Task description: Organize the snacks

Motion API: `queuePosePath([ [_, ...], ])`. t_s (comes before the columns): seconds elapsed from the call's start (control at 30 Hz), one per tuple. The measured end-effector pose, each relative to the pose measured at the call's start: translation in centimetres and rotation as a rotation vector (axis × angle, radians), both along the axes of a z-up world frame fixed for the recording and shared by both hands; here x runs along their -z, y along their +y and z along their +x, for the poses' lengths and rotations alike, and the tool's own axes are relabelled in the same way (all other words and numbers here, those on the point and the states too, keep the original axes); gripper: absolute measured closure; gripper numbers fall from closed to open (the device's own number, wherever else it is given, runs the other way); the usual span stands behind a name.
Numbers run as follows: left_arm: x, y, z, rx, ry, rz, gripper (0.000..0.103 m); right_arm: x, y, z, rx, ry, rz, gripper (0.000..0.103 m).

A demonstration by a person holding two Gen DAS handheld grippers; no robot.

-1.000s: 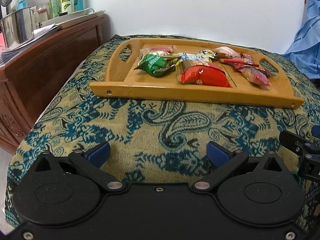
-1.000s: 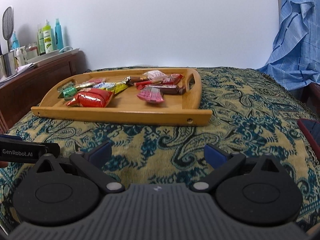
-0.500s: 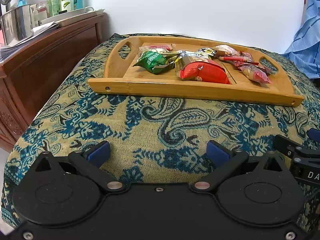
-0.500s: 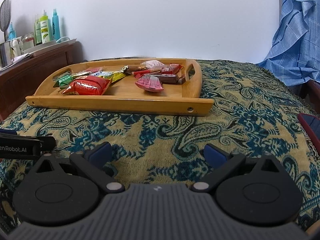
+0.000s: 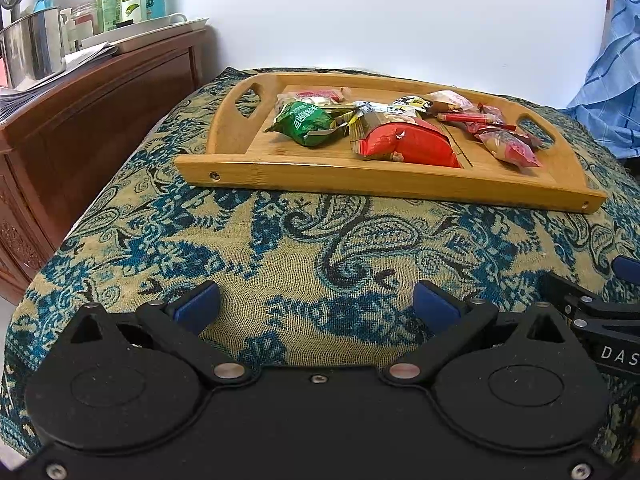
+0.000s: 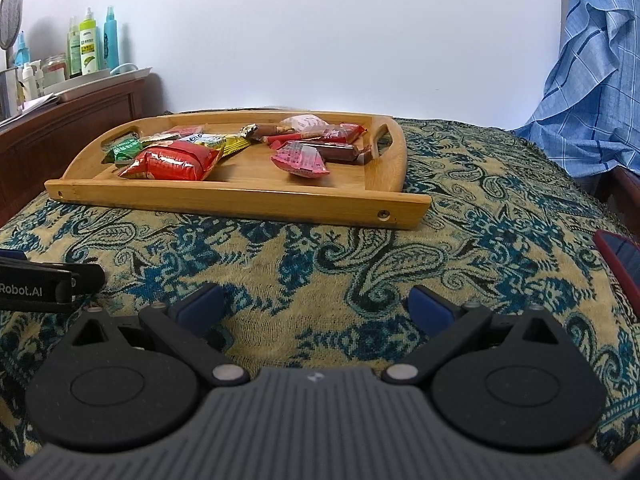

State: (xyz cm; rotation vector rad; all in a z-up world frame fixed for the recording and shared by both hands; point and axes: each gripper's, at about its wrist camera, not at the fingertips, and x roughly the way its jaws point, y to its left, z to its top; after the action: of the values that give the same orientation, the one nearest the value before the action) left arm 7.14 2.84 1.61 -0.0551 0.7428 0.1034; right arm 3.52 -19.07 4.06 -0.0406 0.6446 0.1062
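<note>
between tray (image 5: pixel 384 184) front rim and both jaws, bare paisley cloth (image 5: pixel 304 248)

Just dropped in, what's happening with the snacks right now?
Nothing is picked up yet. Both grippers, left and right, hover over the paisley cloth with jaws open and empty, short of the wooden tray. The snacks, including a red packet and a green packet, lie jumbled in it.

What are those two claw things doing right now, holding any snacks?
Left gripper: open, holding nothing, over the patterned cloth.
Right gripper: open, holding nothing; the snacks lie in the wooden tray.
</note>
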Motion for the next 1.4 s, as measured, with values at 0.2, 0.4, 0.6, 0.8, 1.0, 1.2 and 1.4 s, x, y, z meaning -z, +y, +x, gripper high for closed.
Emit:
queuePosePath([
  [0.2, 0.02, 0.0, -0.03, 0.0, -0.001, 0.001, 0.0, 0.12, 0.07, 0.11, 0.0, 0.0, -0.003, 0.0],
  [0.4, 0.08, -0.04, -0.03, 0.001, -0.002, 0.004, 0.0, 0.12, 0.08, 0.09, -0.001, 0.0, -0.005, 0.0],
  [0.6, 0.09, -0.07, -0.03, 0.001, -0.003, 0.002, 0.0, 0.2, 0.12, 0.11, -0.001, -0.001, -0.008, 0.0],
  [0.8, 0.11, -0.04, -0.04, 0.001, -0.004, 0.002, 0.0, 0.23, 0.14, 0.1, -0.001, -0.001, -0.008, 0.0],
  [1.0, 0.13, -0.04, -0.07, 0.001, -0.004, 0.002, 0.0, 0.26, 0.16, 0.1, -0.001, -0.002, -0.008, 0.0],
  [1.2, 0.14, -0.04, -0.07, 0.001, -0.005, 0.003, 0.0, 0.28, 0.16, 0.12, -0.001, -0.002, -0.009, 0.0],
  [1.4, 0.15, -0.04, -0.07, 0.001, -0.005, 0.002, 0.0, 0.28, 0.17, 0.13, -0.001, -0.002, -0.009, 0.0],
])
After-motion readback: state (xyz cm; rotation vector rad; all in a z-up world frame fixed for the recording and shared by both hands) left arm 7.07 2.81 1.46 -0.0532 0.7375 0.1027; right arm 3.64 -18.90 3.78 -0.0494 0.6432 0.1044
